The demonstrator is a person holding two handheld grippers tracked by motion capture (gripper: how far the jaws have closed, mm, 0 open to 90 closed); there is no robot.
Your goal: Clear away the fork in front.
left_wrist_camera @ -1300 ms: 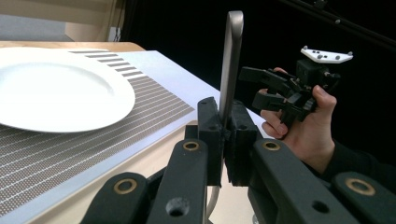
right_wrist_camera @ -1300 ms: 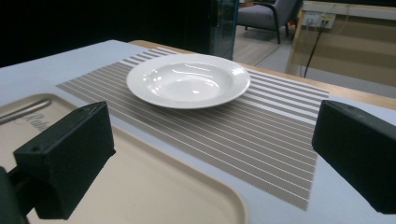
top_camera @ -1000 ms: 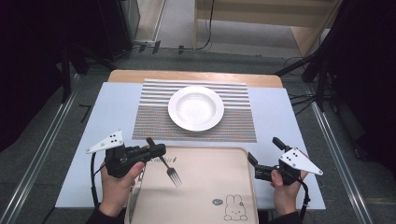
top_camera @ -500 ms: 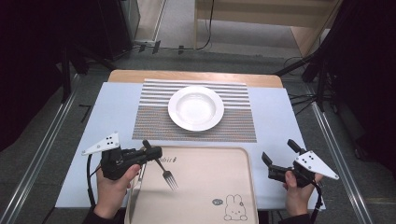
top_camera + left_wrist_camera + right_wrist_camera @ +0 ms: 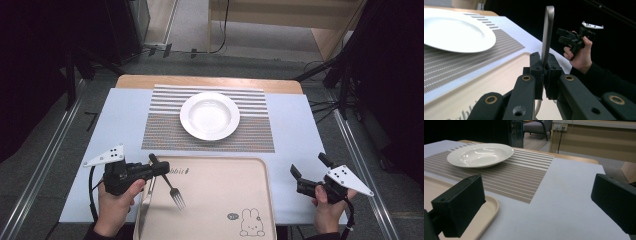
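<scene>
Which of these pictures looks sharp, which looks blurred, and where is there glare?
High view: evenly lit table, dark surroundings, the silver metal fork slightly soft over the beige plastic tray. Left gripper view: the black left gripper is blurred up close, fork handle bright. Right gripper view: the round white ceramic plate shows glossy highlights; the near black jaws are out of focus.

Black claw (image 5: pixel 156 167) linkages with brass pivots, grey dotted triangular plates, dark sleeves

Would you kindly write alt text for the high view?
The left gripper holds a fork over a beige tray; the right gripper is open beside it. A white plate sits on a striped placemat beyond.
</scene>
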